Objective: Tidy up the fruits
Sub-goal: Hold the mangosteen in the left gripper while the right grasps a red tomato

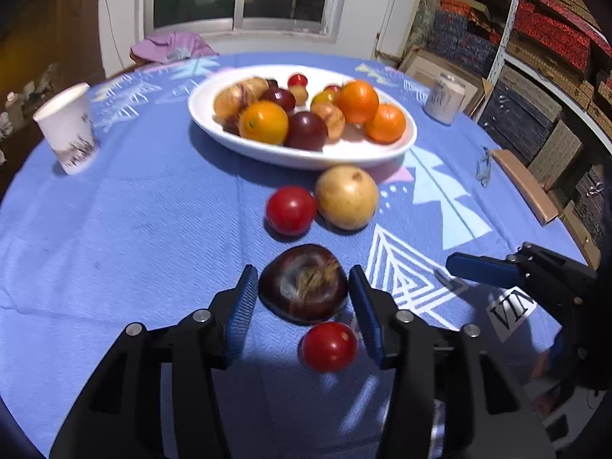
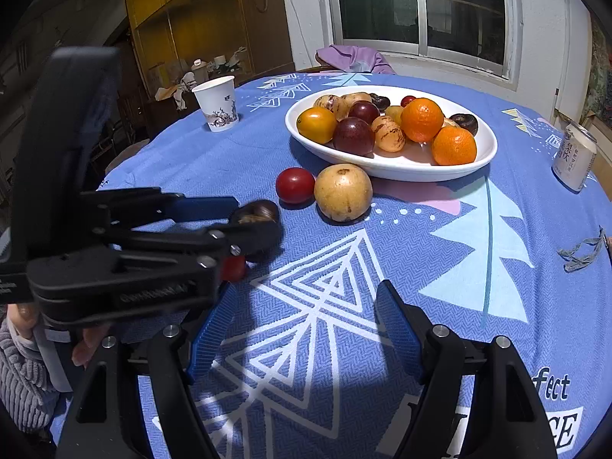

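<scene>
The left tongs [image 1: 303, 298] are being held spread around a dark plum [image 1: 303, 284] at lower centre of the frame, pads just clear. The right tongs [image 2: 306, 329] are being held spread, empty, over the desk [image 2: 440, 267]. Other fruit is being kept in the bowl [image 1: 214, 122], upper centre.

Black tongs [image 1: 303, 294] with ribbed blue pads; grey, seemingly corduroy sleeve [image 2: 23, 382].

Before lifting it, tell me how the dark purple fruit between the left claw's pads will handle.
The dark purple fruit looks round and glossy, so it may slip or roll toward the small red tomato beside it. Its squat shape, stem scar up, suggests it sits fairly stable. The left claw brackets it with slim gaps; closing gently seems wise, as it could bruise.
</scene>
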Demonstrator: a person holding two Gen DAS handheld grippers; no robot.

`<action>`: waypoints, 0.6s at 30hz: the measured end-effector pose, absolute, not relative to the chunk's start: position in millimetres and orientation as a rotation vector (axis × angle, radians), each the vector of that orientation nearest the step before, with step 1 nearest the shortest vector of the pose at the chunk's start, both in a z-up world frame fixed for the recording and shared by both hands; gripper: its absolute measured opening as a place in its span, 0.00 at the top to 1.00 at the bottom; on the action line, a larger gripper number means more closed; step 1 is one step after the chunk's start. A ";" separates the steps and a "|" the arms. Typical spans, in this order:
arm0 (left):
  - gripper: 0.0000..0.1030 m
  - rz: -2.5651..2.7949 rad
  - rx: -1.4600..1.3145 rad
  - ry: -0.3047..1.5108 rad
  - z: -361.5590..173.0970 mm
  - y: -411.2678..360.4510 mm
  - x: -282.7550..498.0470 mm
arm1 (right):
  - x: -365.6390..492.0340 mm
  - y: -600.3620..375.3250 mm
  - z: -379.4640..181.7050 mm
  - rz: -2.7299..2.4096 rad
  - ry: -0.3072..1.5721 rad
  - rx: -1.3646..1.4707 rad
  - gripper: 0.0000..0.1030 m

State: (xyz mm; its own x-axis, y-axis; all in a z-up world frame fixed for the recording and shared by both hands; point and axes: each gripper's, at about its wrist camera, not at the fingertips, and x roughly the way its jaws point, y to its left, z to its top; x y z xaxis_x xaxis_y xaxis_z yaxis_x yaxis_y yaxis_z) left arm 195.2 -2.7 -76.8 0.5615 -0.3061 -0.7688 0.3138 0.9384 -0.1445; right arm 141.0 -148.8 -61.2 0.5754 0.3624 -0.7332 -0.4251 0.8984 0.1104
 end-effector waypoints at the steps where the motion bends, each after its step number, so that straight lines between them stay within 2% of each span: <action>1: 0.53 -0.365 0.002 0.904 -77.4 -2.7 195.8 | 141.4 -148.1 -61.8 0.465 0.843 -0.082 0.25; 5: 0.53 -0.362 0.014 0.903 -76.2 -2.2 192.5 | 140.2 -147.4 -60.7 0.474 0.839 -0.082 0.25; 10: 0.54 -0.313 0.070 0.805 -65.3 -4.9 185.6 | 139.6 -149.6 -59.9 0.471 0.835 -0.073 0.25; 18: 0.54 -0.169 -0.030 0.755 -43.1 54.2 178.8 | 134.2 -136.4 -52.6 0.513 0.777 -0.084 0.26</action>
State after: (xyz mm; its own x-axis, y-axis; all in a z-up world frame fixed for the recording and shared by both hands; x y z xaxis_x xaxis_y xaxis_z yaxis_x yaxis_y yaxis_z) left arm 178.8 54.2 -43.1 0.7151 -0.1634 -0.6797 0.1420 0.9860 -0.0876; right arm 134.2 -136.4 -52.6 0.5975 0.4110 -0.6886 -0.4715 0.8746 0.1129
